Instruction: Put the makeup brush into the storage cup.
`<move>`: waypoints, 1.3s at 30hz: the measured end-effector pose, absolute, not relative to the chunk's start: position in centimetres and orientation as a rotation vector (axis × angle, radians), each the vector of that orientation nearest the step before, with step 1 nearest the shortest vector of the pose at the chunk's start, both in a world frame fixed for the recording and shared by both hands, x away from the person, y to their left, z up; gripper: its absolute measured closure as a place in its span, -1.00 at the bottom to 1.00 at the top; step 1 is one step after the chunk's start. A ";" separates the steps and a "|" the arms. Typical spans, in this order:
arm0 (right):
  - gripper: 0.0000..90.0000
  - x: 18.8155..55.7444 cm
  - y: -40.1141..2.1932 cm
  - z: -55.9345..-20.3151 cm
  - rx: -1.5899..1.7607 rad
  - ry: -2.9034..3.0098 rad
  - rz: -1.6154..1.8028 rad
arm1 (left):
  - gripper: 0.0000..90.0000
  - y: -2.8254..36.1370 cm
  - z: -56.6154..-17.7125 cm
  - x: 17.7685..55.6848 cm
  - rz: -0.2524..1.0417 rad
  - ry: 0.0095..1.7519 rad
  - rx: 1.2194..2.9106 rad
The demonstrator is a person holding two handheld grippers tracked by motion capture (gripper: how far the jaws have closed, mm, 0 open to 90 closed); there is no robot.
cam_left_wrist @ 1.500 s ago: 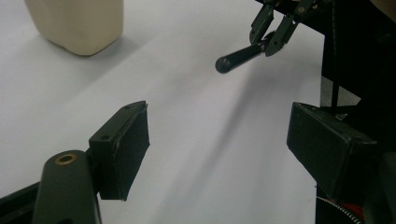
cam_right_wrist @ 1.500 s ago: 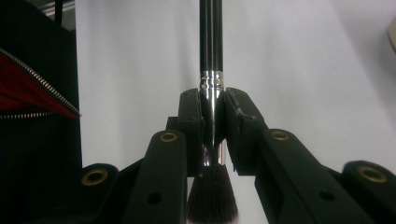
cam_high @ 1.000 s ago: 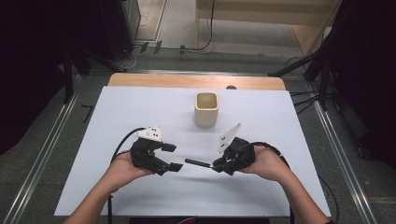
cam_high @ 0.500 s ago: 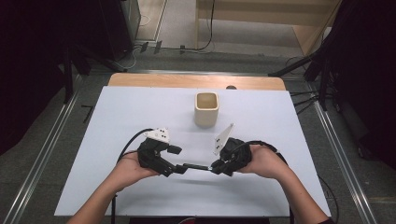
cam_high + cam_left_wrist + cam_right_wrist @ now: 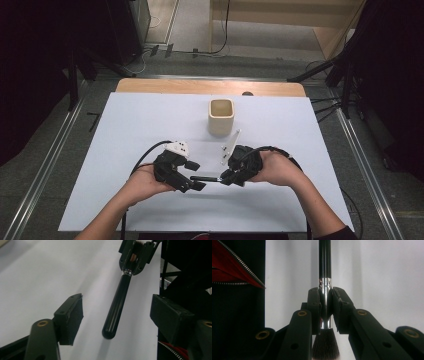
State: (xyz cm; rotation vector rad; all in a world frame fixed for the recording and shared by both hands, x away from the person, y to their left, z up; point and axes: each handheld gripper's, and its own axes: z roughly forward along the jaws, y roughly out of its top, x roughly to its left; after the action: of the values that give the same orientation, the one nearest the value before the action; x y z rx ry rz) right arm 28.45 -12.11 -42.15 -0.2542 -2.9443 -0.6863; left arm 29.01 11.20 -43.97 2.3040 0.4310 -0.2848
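Observation:
A makeup brush with a black handle (image 5: pixel 205 178) (image 5: pixel 117 305), a silver ferrule (image 5: pixel 325 287) and dark bristles (image 5: pixel 325 345) is held level just above the white table sheet (image 5: pixel 125 130). My right gripper (image 5: pixel 224 178) (image 5: pixel 326 305) is shut on the ferrule, handle pointing left towards the other hand. My left gripper (image 5: pixel 195 176) (image 5: pixel 120 315) faces it, open, one jaw on each side of the handle's free end. Its jaws have just been closing, and neither pad (image 5: pixel 75 315) touches the handle. The right gripper (image 5: pixel 135 258) also appears ahead in the left gripper view.
A beige square cup (image 5: pixel 220 116) stands upright behind the hands at mid table. A wooden strip (image 5: pixel 200 87) runs along the far edge. Red zippered fabric (image 5: pixel 234 270) shows at the left of the right gripper view. Metal rails flank the table.
My left gripper has moved right to the brush, so the handle's end now lies between its jaws, which stand slightly narrower. The right hand has kept still with the brush.

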 end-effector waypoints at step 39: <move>0.75 27.7 -11.3 -43.4 -0.018 -2.969 -0.728 | 0.76 8.8 -45.7 29.8 -0.584 0.390 2.406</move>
State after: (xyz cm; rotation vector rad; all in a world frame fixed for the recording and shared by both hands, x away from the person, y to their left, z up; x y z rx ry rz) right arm 27.72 -11.32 -43.42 -0.0181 -2.9685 -0.7279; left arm 29.75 8.82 -45.72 2.4059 0.3896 -0.5840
